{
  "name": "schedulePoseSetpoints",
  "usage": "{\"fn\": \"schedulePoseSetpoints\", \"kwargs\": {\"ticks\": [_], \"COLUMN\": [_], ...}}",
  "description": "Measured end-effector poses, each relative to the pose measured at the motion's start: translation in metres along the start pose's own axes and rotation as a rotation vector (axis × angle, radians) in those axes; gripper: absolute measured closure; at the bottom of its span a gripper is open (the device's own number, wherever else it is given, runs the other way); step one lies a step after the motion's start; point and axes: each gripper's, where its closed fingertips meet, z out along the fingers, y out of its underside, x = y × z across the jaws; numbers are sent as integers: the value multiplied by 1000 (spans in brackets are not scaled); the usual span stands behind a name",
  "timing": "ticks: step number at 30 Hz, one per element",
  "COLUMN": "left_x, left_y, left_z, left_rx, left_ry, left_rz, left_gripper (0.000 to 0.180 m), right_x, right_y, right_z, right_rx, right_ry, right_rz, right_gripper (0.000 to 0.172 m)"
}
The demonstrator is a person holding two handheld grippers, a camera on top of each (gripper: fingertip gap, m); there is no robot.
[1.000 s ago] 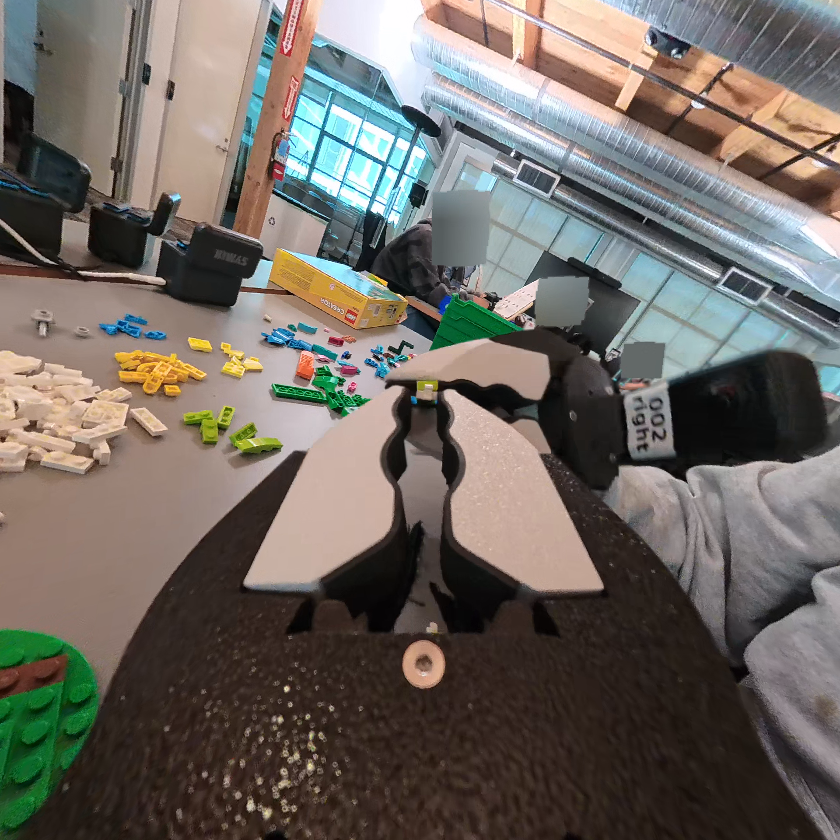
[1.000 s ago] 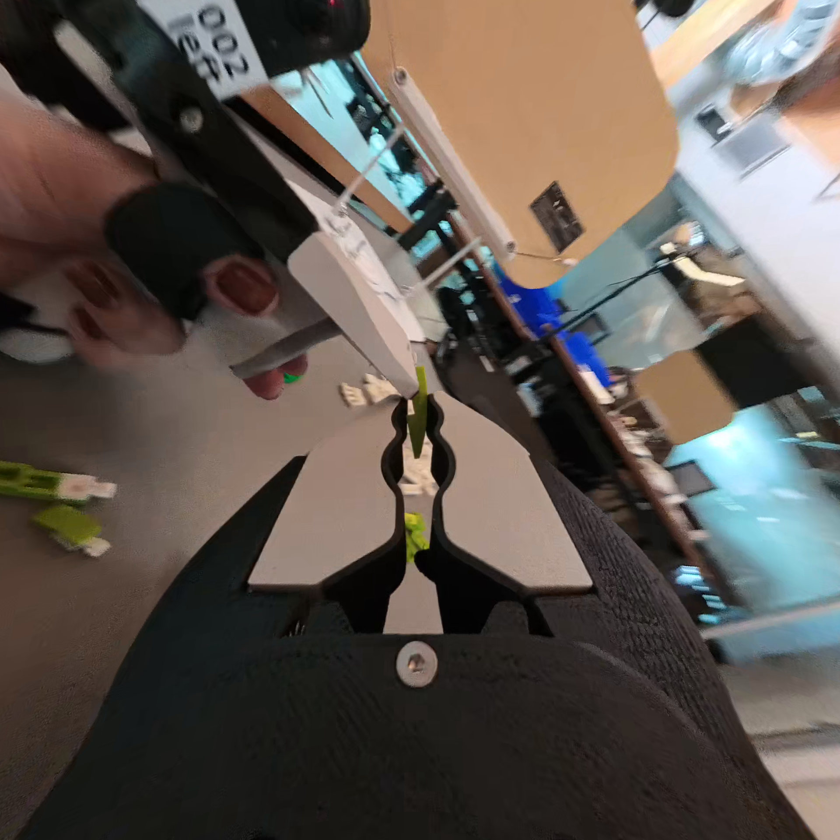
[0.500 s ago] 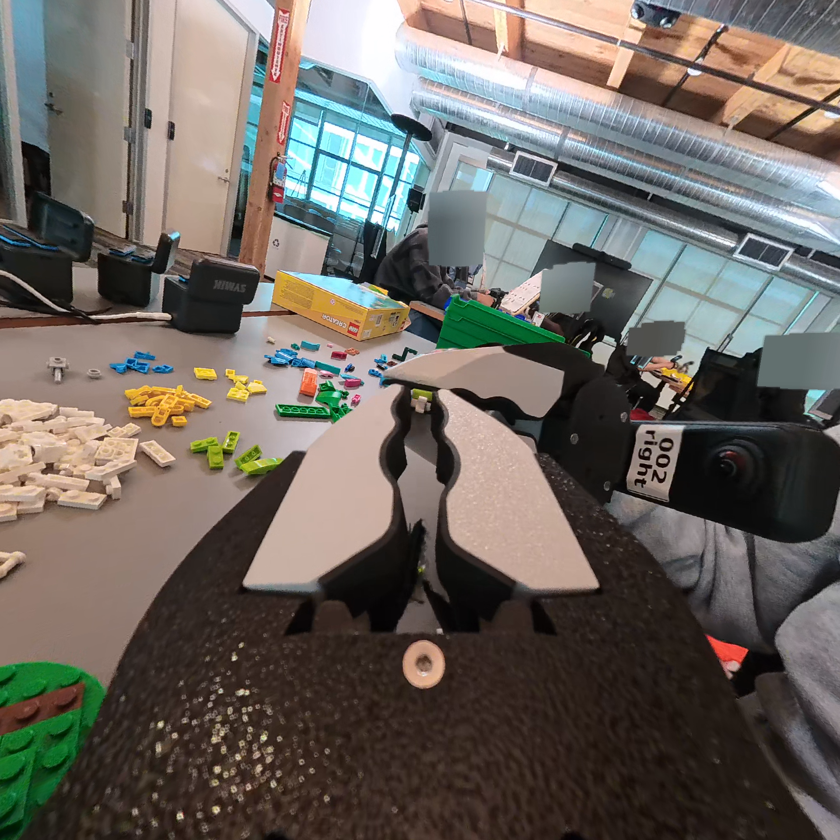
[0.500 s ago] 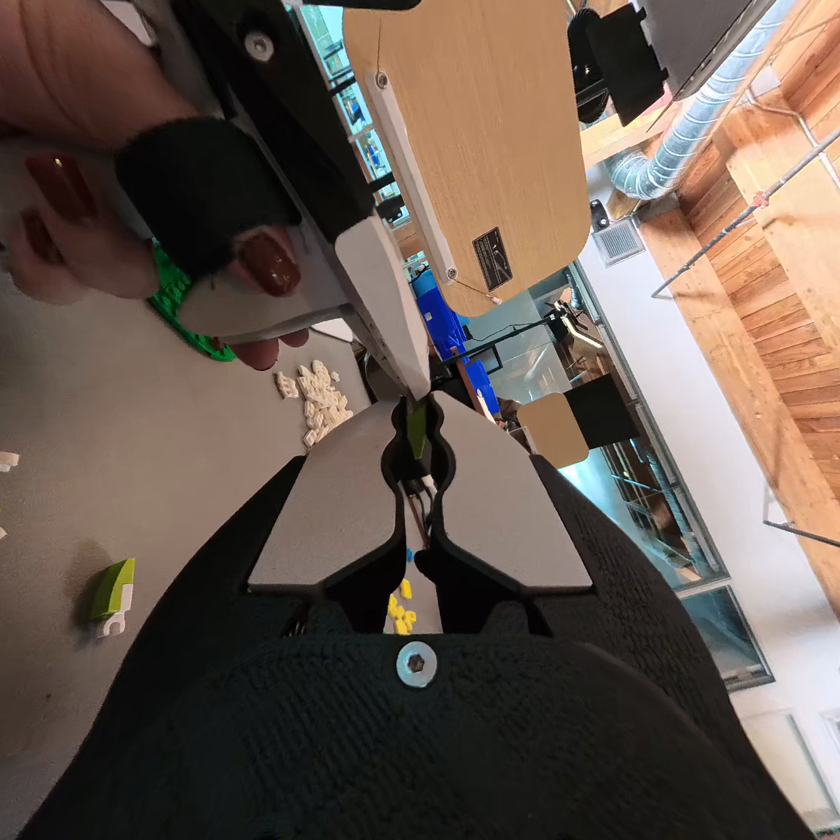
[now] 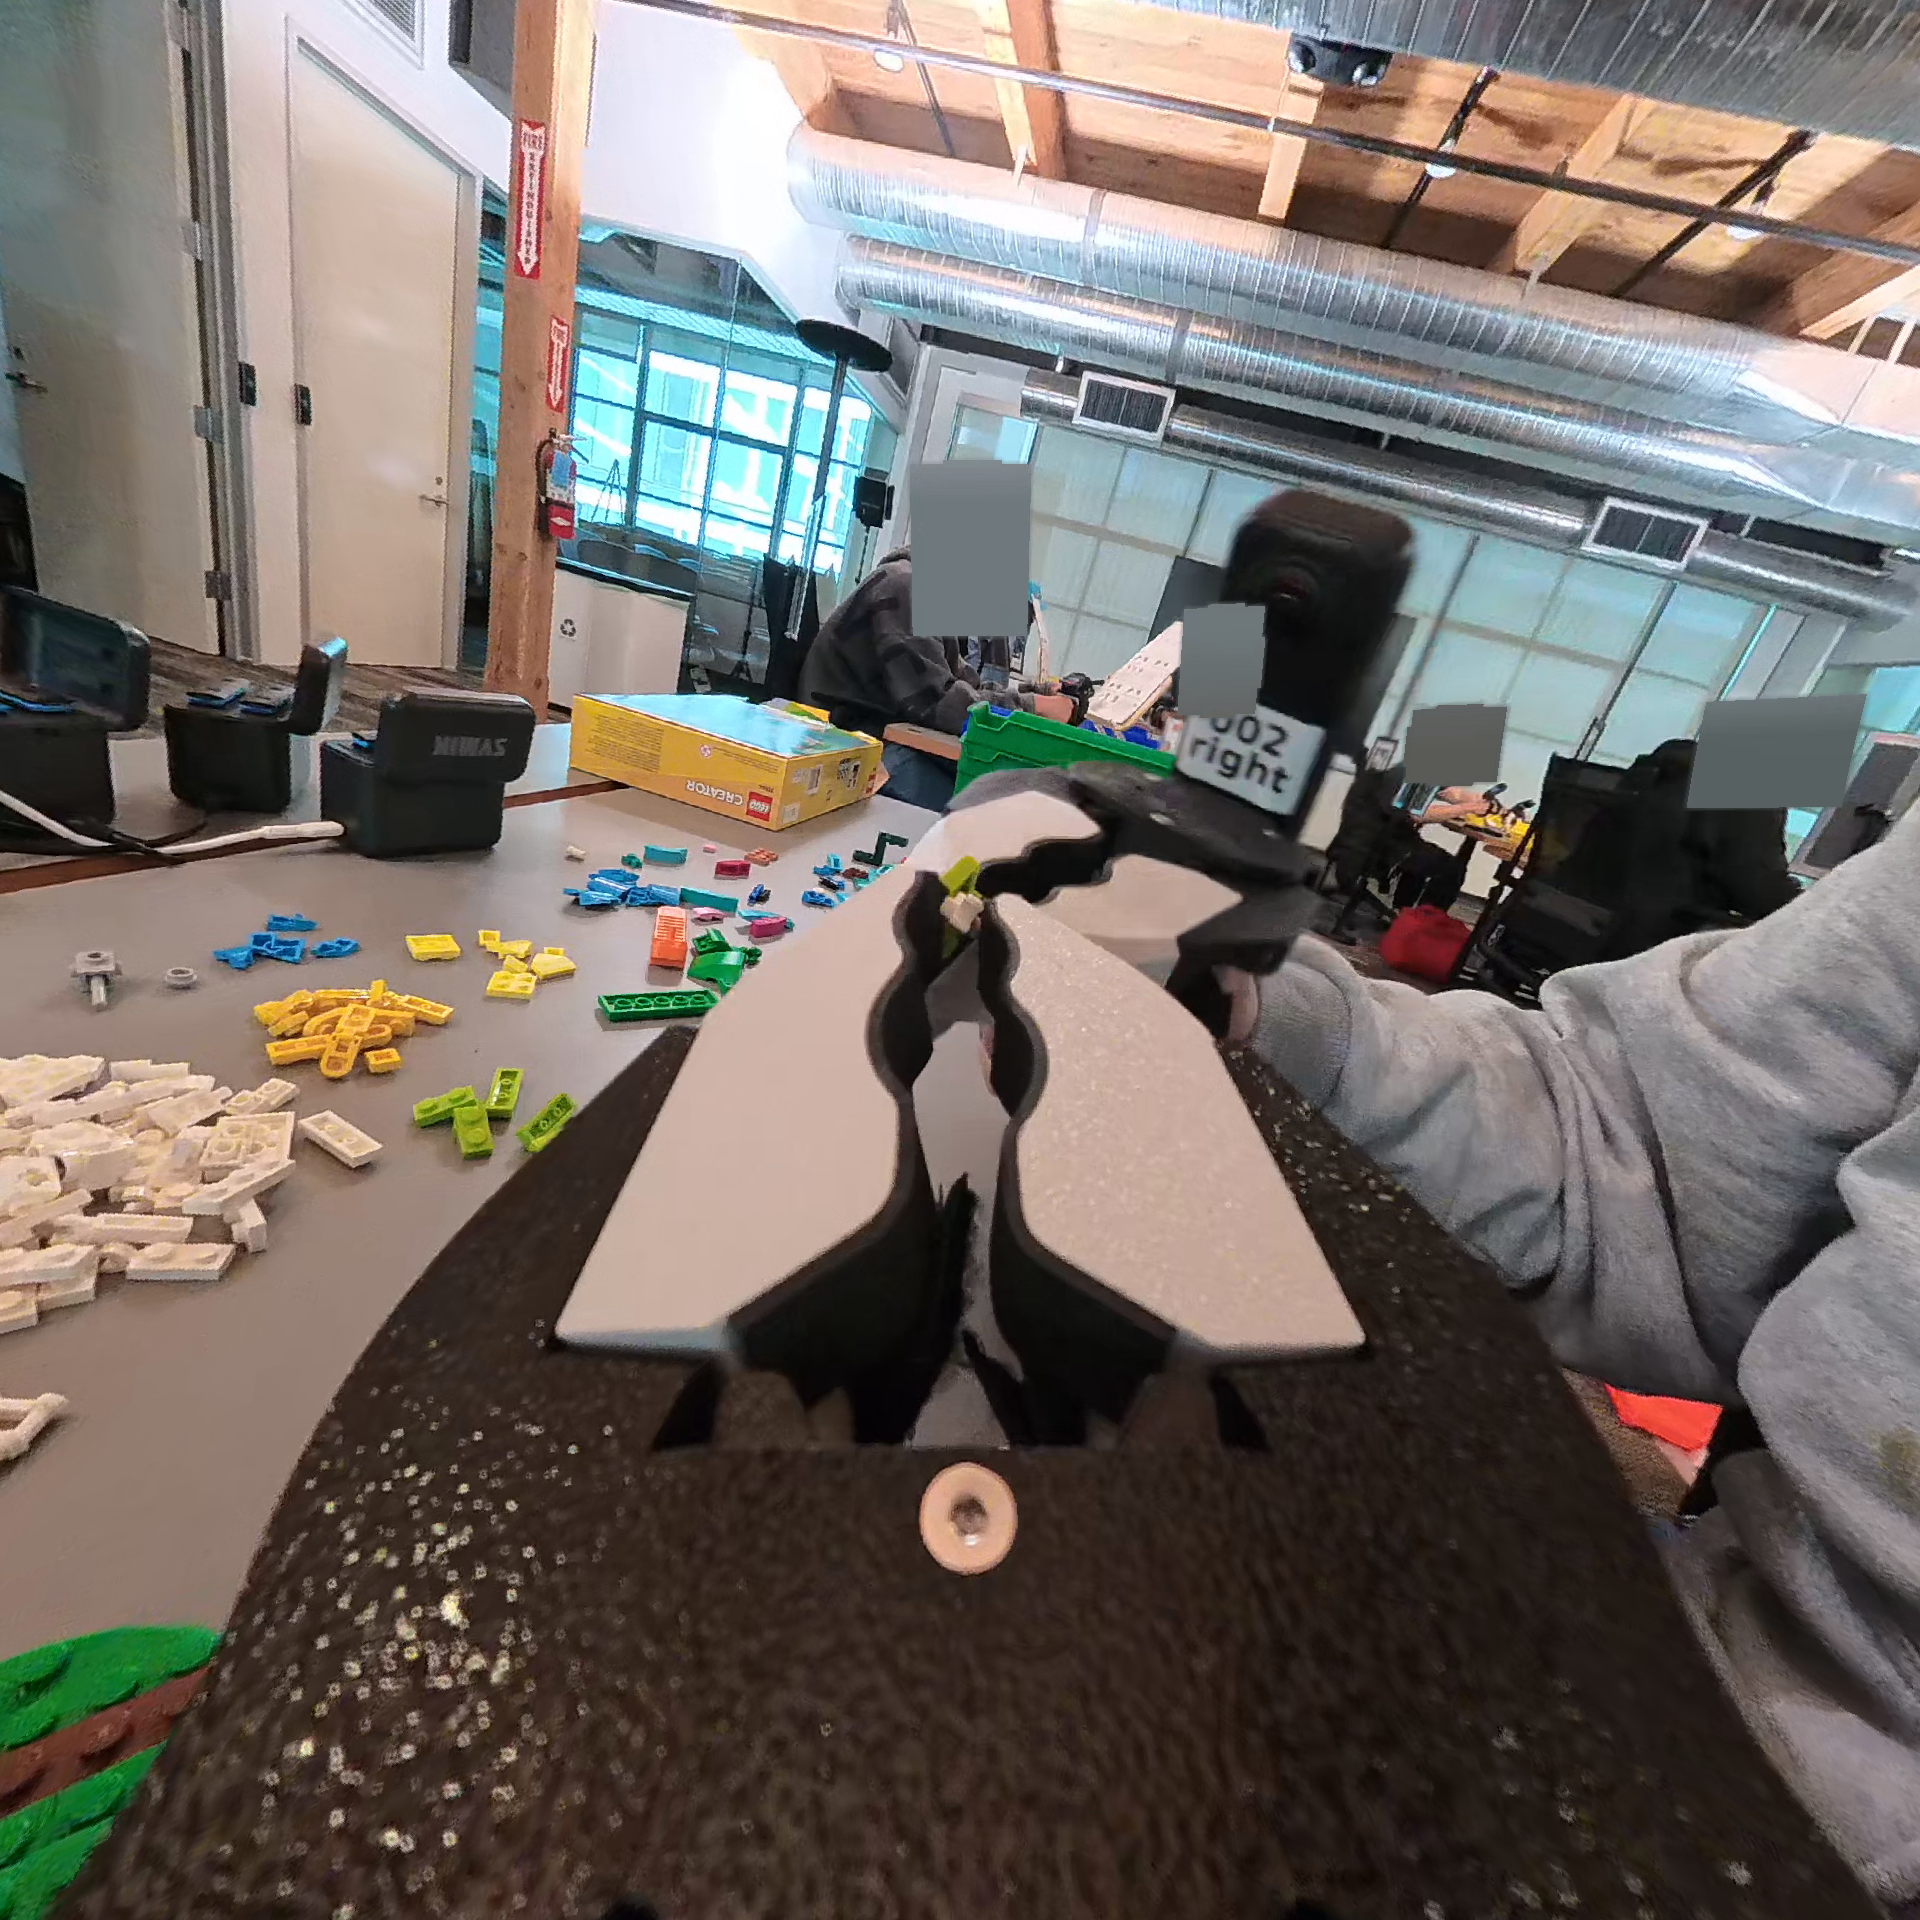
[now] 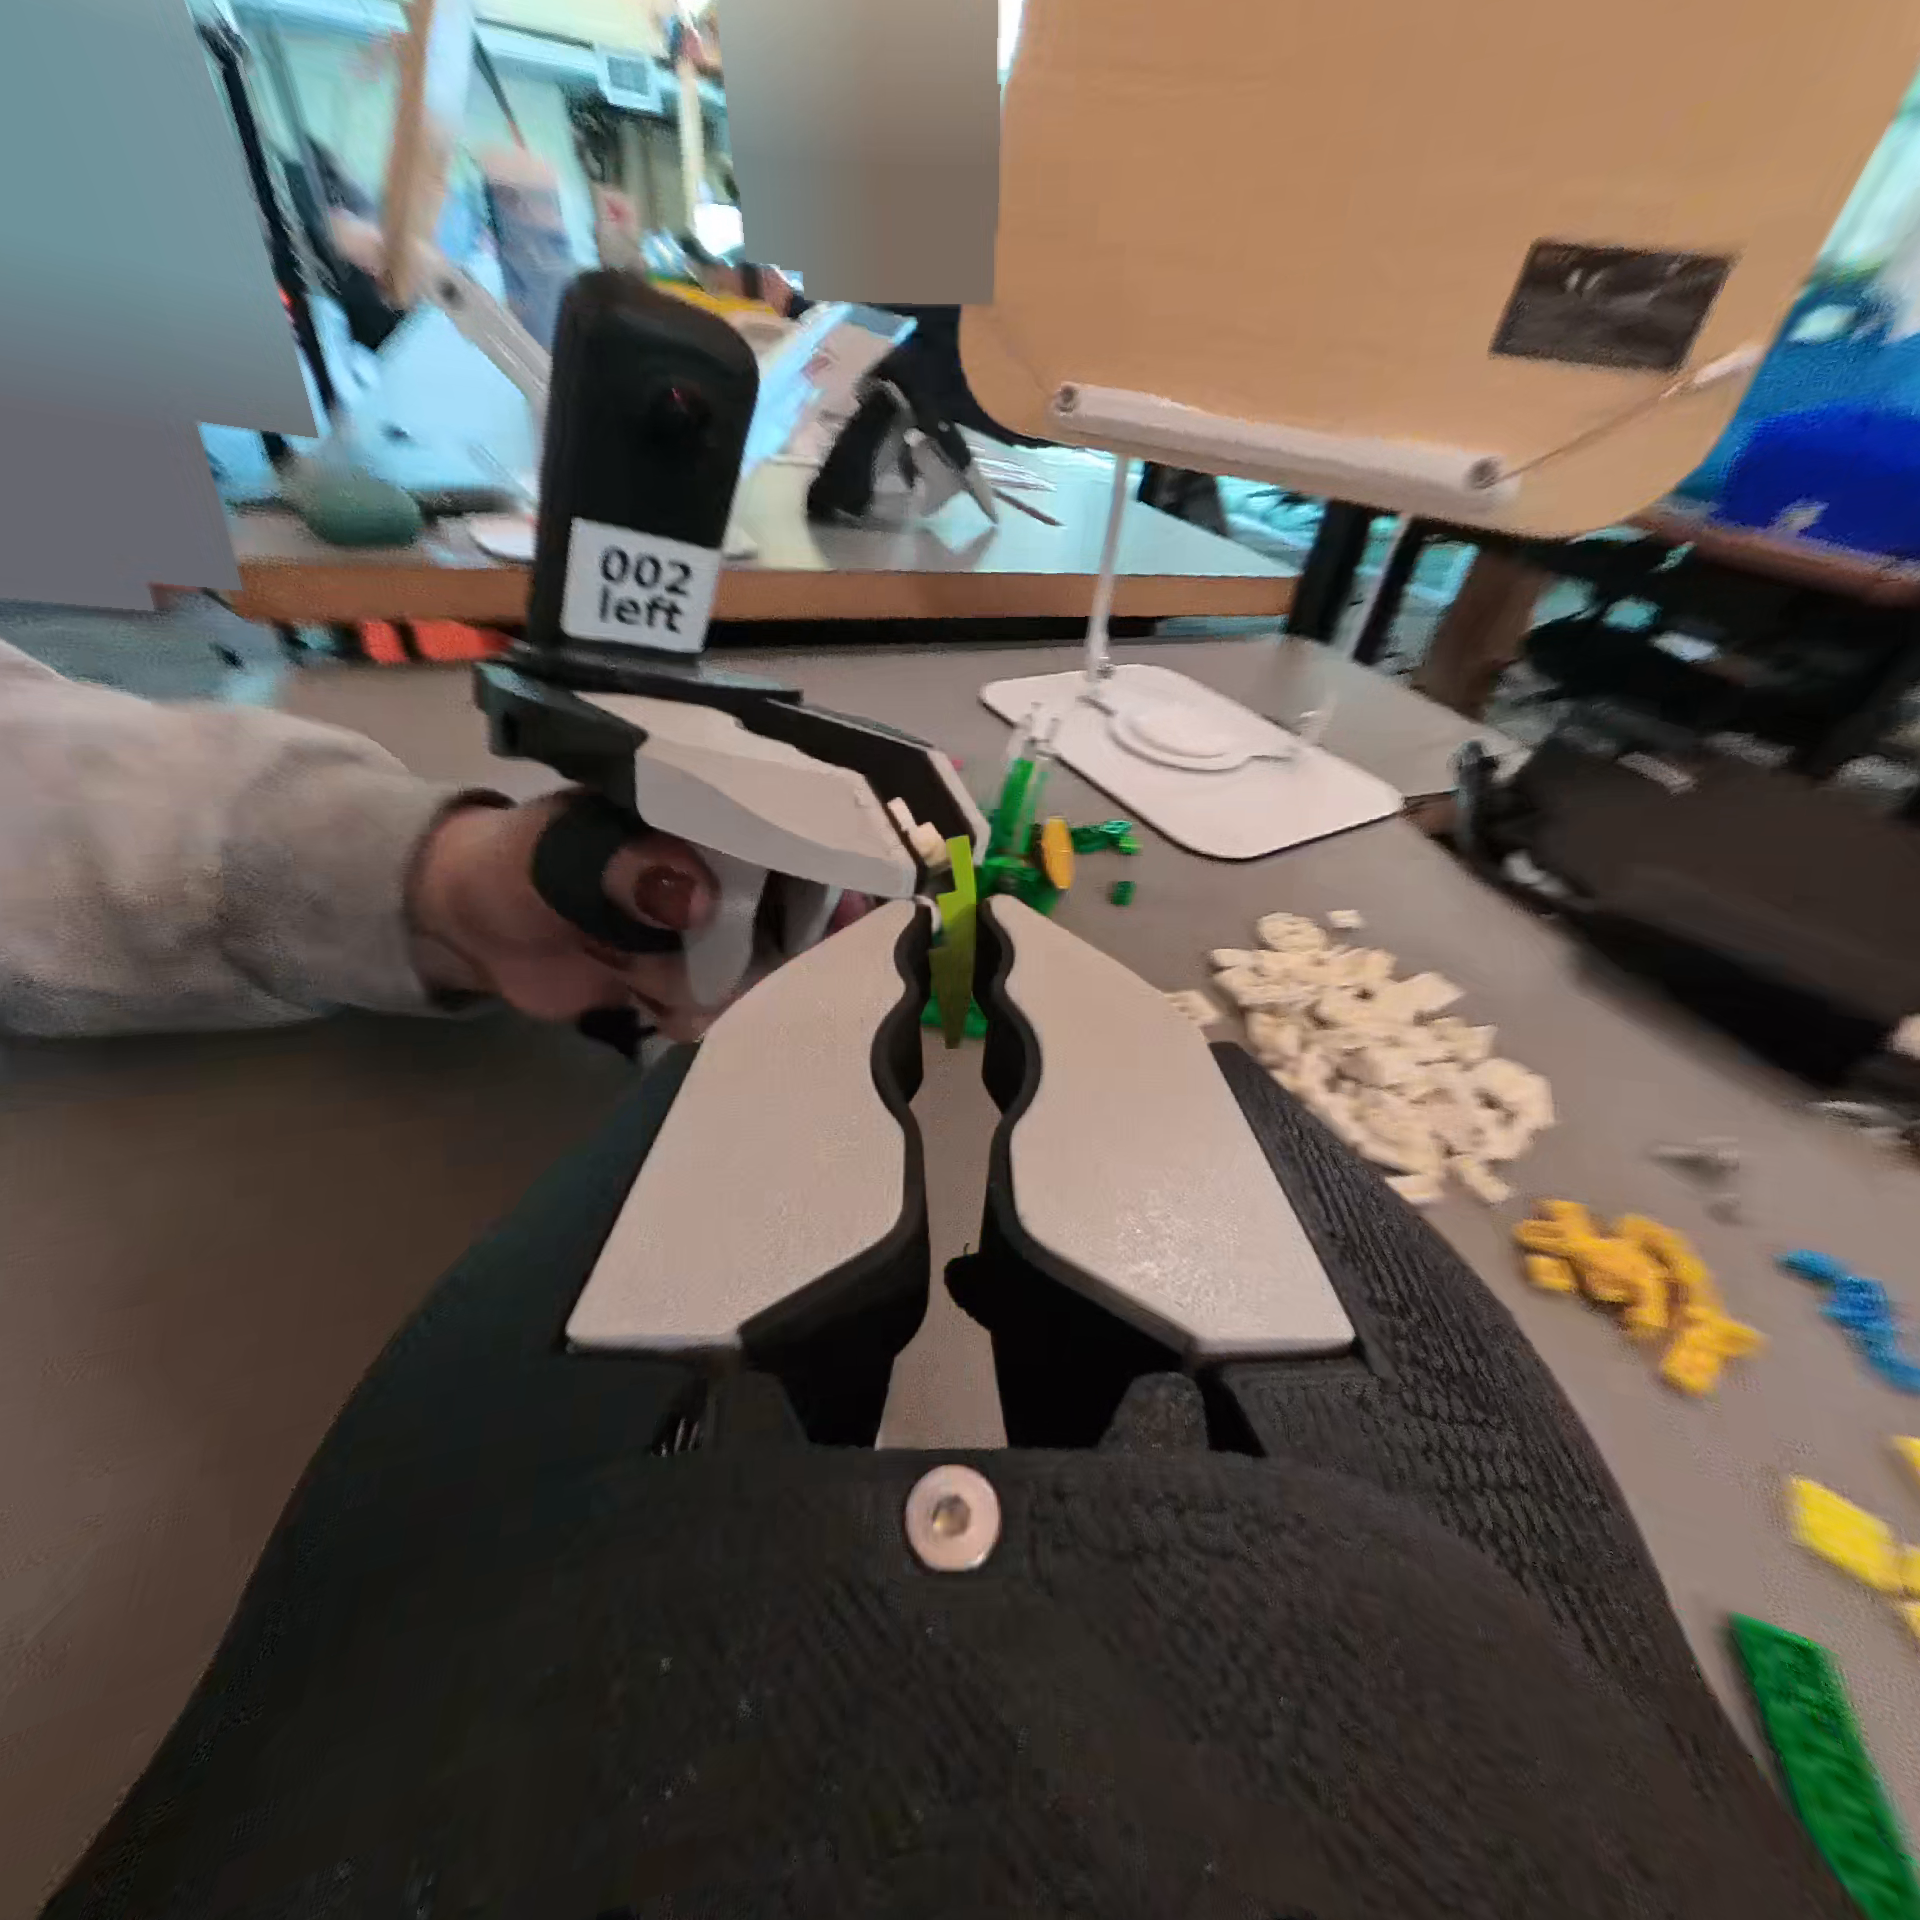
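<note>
Here both hand-held grippers meet tip to tip in the air above the grey table [image 5: 260, 1382]. The right gripper [image 6: 951, 925] has its fingers clenched on a thin lime-green plastic plate [image 6: 956, 961], held edge-on and upright between the wavy black pads. The left gripper [image 5: 951, 914] pinches a small white plastic brick [image 5: 961, 909] at its fingertips, and that brick sits against the top of the lime-green plate; whether the two pieces are already snapped together cannot be told. So the pair appears to be mid-joining, with nothing yet set down.

The gripper bodies are rough, grainy black plastic, the fingers smooth matte grey plates [image 5: 1122, 1122] with scalloped inner edges. On the table lie glossy, studded pieces sorted by colour: a heap of white plates [image 5: 114, 1164], a yellow cluster [image 5: 343, 1023], a few lime-green plates [image 5: 488, 1107], and blue and teal bits [image 5: 644, 894] near a yellow cardboard box [image 5: 717, 758].
</note>
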Motion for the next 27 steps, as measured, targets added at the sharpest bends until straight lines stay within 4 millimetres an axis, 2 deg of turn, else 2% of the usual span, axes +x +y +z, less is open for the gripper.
{"fn": "schedulePoseSetpoints", "kwargs": {"ticks": [2,5,7,9,11,14,18,21,24,27], "left_x": [-3,-22,-34,-42,-48,-56,-64,-84,-106,-136], "left_y": [1,-1,-1,5,16,36,53,67,65,52], "left_z": [0,-5,-10,-11,-11,-6,20,29,34,33], "left_rx": [-2,27,24,-24,-108,-257,-394,-522,-551,-620], "left_ry": [-9,-99,-170,-240,-317,-412,-496,-596,-691,-825], "left_rz": [-25,-88,-95,-56,18,151,248,356,401,528], "left_gripper": [173,173,173,173,173,173,173,173,173,173], "right_x": [-1,17,44,70,83,93,112,125,129,127], "right_y": [0,7,15,26,37,45,45,43,38,44], "right_z": [-1,-6,-15,-27,-35,-38,-46,-54,-59,-53], "right_rx": [11,-18,-94,-228,-365,-450,-410,-334,-280,-294], "right_ry": [-44,68,261,437,525,597,757,857,907,873], "right_rz": [64,-46,-241,-509,-730,-902,-987,-955,-939,-947], "right_gripper": [165,165,165,165,165,165,166,166,166,166]}}
